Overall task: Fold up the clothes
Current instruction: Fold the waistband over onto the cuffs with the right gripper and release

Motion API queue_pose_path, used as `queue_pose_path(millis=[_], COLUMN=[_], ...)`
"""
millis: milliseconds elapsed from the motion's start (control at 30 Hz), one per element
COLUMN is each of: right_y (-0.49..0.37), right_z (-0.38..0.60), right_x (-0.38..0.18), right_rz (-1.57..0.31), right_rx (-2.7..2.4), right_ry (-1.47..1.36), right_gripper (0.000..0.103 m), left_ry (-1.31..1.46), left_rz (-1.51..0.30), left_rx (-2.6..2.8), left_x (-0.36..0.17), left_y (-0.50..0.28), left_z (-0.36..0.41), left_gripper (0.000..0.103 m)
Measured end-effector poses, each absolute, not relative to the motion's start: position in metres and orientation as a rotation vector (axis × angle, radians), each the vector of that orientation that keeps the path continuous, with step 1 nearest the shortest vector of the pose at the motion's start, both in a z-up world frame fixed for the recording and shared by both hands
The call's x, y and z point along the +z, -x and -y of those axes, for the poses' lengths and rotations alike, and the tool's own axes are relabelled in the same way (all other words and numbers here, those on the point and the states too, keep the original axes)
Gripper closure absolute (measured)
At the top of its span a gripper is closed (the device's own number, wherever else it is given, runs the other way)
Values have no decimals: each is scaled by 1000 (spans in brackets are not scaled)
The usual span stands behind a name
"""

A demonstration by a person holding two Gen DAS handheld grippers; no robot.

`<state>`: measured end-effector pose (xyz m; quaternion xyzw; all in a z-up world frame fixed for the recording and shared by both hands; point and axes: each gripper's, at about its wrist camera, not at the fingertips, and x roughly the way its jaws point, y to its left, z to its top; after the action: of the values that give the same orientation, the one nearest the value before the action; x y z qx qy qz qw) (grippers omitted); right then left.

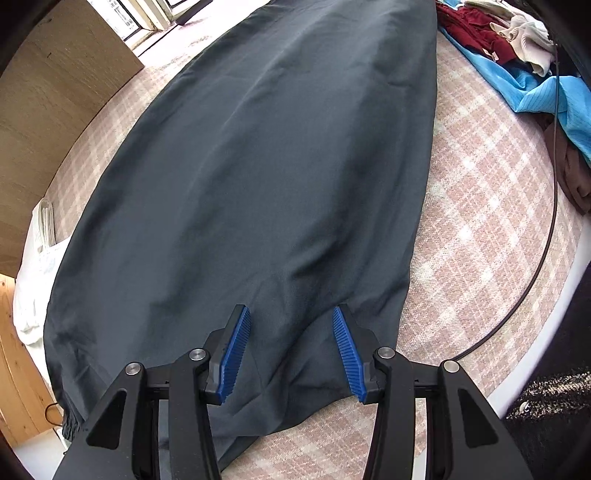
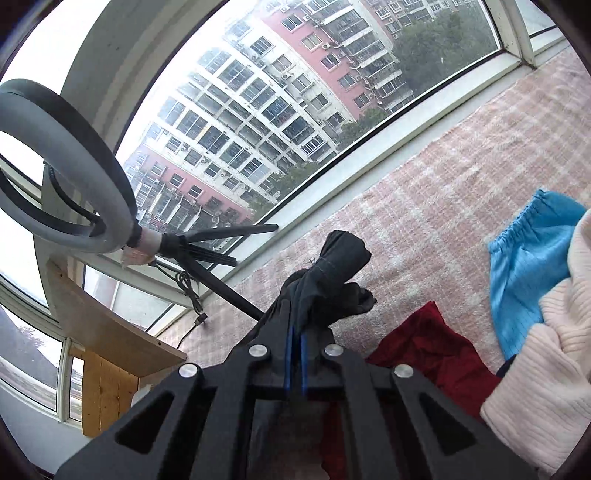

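A long dark grey garment (image 1: 266,177) lies spread along the pink plaid bed cover (image 1: 480,229). My left gripper (image 1: 291,317) is open, its blue pads either side of the garment's near end, just above the cloth. In the right wrist view my right gripper (image 2: 297,332) is shut on a bunched end of the dark grey garment (image 2: 332,273), held up above the bed cover (image 2: 443,206). The cloth sticks out beyond the fingers and hangs loosely.
A pile of clothes lies at the right: blue (image 1: 543,99), dark red (image 1: 476,33) and cream (image 1: 524,37); also blue (image 2: 528,266), red (image 2: 428,350), cream knit (image 2: 546,369). A black cable (image 1: 546,251) crosses the bed. A ring light (image 2: 92,192) stands by the window. White cloth (image 1: 33,280) lies left.
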<state>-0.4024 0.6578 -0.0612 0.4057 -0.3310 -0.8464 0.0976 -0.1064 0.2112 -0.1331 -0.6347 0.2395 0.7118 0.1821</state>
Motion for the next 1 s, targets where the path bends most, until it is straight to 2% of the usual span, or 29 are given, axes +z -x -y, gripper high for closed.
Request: queue_pose_path(millis=[100, 200, 267, 433, 533, 733, 867, 1000], right_y=[411, 417, 410, 409, 404, 365, 328, 285], right_z=[-662, -672, -676, -675, -667, -595, -503, -375], right_x=[-91, -139, -151, -142, -126, -36, 24, 55], right_rz=[888, 881, 933, 932, 888, 590, 299, 83], right_rx=[-2550, -2523, -2490, -2507, -2565, -2664, -2647, -2475], right_ry=[-1369, -1594, -1611, -1565, -1497, -1210, -1041, -904], right_gripper=[100, 100, 100, 100, 100, 100, 100, 100], left_ry=[1794, 1778, 1760, 1745, 1753, 1769, 1781, 1768], left_rz=[-656, -660, -671, -681, -622, -475, -381, -303], left_rx=[2018, 2025, 2031, 2046, 2099, 2358, 2541, 2669], left_x=[-130, -124, -118, -114, -107, -72, -43, -38], left_y=[106, 104, 103, 102, 102, 107, 55, 13], left_z=[-208, -209, -209, -208, -195, -121, -26, 39], left_gripper=[58, 58, 58, 58, 58, 58, 58, 58])
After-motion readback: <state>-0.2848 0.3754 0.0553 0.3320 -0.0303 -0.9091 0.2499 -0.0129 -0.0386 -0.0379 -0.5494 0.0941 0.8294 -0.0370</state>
